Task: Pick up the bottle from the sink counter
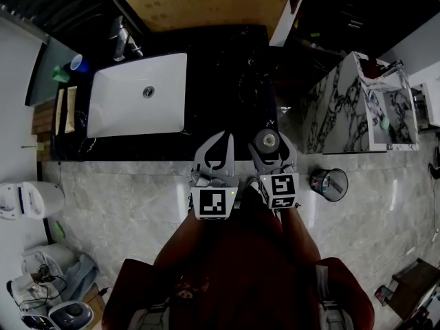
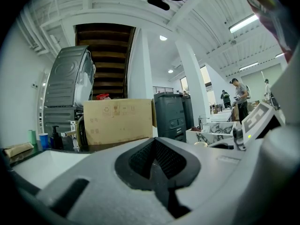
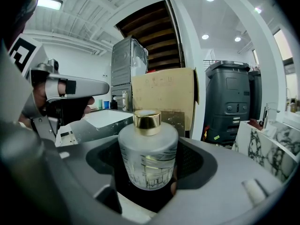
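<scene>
Head view: left claw (image 1: 214,155), jaws together, empty. Right claw (image 1: 272,151) clamped on bottle (image 1: 266,141), at the near edge of the dark counter (image 1: 227,74), right of the white sink (image 1: 137,91).
Left gripper view: jaws meeting, nothing between; cardboard box (image 2: 119,121) beyond.
Right gripper view: frosted bottle, gold cap (image 3: 147,122), upright between the jaws.

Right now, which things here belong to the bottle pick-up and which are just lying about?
Job: bottle; right gripper holding it; sink counter.
Lying about: blue cup; cardboard box; white basin; floor bin.
</scene>
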Tool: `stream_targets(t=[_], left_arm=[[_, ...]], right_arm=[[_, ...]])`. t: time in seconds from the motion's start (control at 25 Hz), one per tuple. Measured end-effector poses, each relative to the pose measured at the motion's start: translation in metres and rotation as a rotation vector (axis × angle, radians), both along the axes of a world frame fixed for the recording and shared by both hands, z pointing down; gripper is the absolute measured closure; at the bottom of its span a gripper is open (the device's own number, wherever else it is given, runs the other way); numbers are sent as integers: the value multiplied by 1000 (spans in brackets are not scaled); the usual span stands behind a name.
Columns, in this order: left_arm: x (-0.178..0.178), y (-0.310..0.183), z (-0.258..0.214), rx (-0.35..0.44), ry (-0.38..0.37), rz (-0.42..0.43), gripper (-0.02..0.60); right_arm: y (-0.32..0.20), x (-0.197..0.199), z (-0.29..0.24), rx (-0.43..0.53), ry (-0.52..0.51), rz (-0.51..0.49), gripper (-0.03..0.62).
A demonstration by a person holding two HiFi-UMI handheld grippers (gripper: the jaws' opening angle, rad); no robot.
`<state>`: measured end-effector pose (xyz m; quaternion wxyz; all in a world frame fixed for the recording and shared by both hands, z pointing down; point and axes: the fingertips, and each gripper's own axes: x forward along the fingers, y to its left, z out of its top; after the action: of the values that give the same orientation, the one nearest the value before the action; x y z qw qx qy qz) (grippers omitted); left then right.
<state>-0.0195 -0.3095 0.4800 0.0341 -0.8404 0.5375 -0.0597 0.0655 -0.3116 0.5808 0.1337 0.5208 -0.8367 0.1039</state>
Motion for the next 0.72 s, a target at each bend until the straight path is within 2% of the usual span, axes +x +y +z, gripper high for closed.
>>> stream_targets(t=[0.08, 0.32, 0.52, 0.64, 0.72], left_arm=[[0, 0, 1, -4, -23, 8, 578], [-2, -1, -2, 0, 5, -4, 578], [-3, -2, -9, 37, -59, 13, 578], [-4, -3, -13, 32, 6, -7, 578], [-4, -3, -16, 36, 19, -10, 578]], right_arm=[[-1, 0, -2, 6, -1, 2, 261], [-5, 0, -14, 30, 0, 9, 261], [-6, 2, -26, 58, -1, 17, 261], [-8, 2, -37, 82, -4, 21, 261], [-9, 2, -47, 104, -8, 25, 261]])
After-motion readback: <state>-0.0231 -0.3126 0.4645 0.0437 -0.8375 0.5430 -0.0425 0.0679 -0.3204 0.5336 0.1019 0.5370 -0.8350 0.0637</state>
